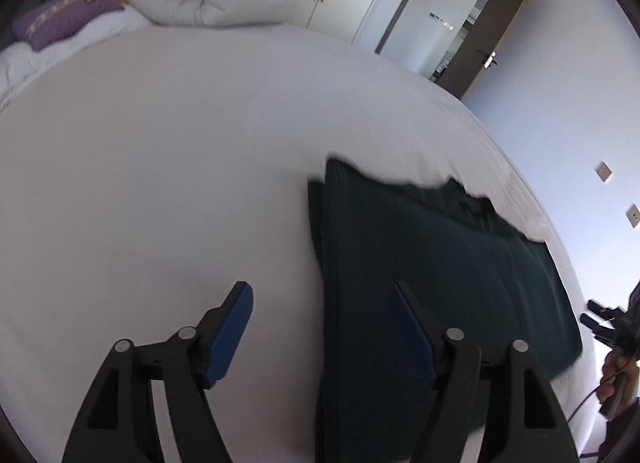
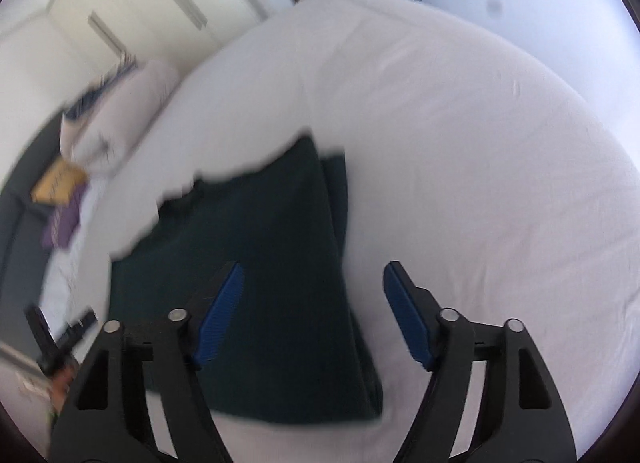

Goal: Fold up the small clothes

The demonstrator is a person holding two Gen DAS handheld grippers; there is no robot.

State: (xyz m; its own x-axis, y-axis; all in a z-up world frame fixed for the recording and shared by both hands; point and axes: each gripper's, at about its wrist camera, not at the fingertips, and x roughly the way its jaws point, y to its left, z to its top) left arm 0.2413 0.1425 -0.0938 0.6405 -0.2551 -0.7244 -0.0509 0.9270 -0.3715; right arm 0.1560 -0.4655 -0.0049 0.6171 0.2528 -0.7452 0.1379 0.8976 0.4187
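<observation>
Both the left gripper (image 1: 324, 295) and right gripper (image 2: 312, 275) hover wide open, holding nothing, above the folded dark green garment (image 1: 432, 263) lying near the white bed's (image 1: 160, 163) edge.

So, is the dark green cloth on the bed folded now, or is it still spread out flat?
Folded at least once. The dark green cloth lies on the white bed with a second layer's edge showing along one side. Both grippers are open above it.
</observation>
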